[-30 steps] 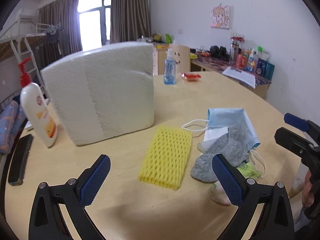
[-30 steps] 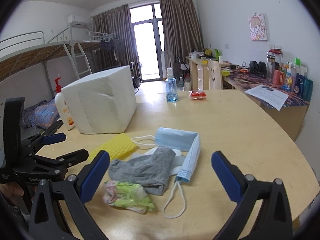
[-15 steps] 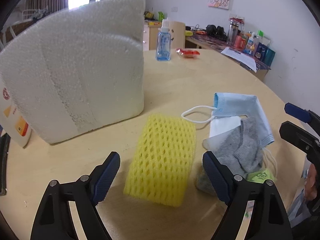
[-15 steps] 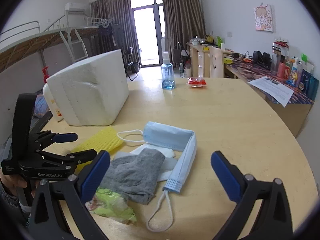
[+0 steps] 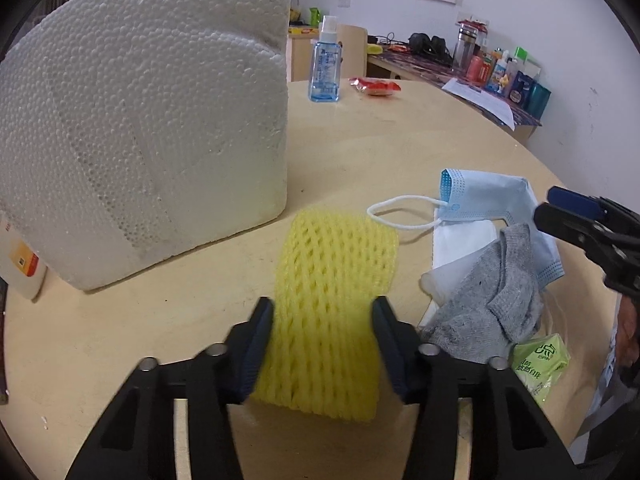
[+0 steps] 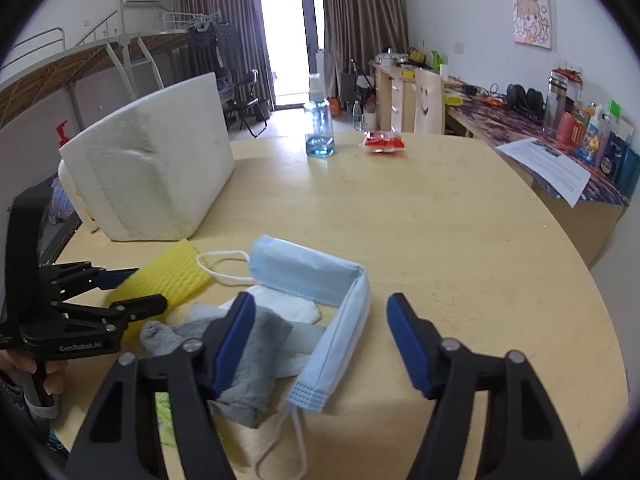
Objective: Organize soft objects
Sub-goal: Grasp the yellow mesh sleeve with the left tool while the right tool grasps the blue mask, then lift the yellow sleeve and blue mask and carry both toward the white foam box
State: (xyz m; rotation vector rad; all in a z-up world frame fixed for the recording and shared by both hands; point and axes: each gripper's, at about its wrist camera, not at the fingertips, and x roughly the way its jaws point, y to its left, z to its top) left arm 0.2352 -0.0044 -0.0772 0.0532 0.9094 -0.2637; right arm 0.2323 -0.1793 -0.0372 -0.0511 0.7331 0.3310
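Yellow foam netting (image 5: 332,312), a soft open-mesh sleeve lying flat on the pale wooden bench (image 5: 380,136), sits between the blue ribbed pads of my left tongs (image 5: 323,344). Those jaws have just been closing, and both pads now press the net's long edges. The left tongs tilt steeply down over the bench.

Beside the net on its right lies the heap of soft things: a crumpled grey knitted sock (image 5: 492,304), a pleated light-blue face mask (image 6: 316,276) folded into an L with white elastic loops, a white folded piece under them, and a green tissue pack (image 5: 540,360) at the near edge. A big white block of beaded polystyrene (image 5: 152,128) stands just behind the net.

My right tongs (image 6: 320,340) slant down over the heap. Their jaws have just been closing too, but they stand apart, the mask's lower arm in the gap and the sock at the left pad; I cannot tell whether that pad touches it. A hand (image 6: 36,372) grips the left handle.
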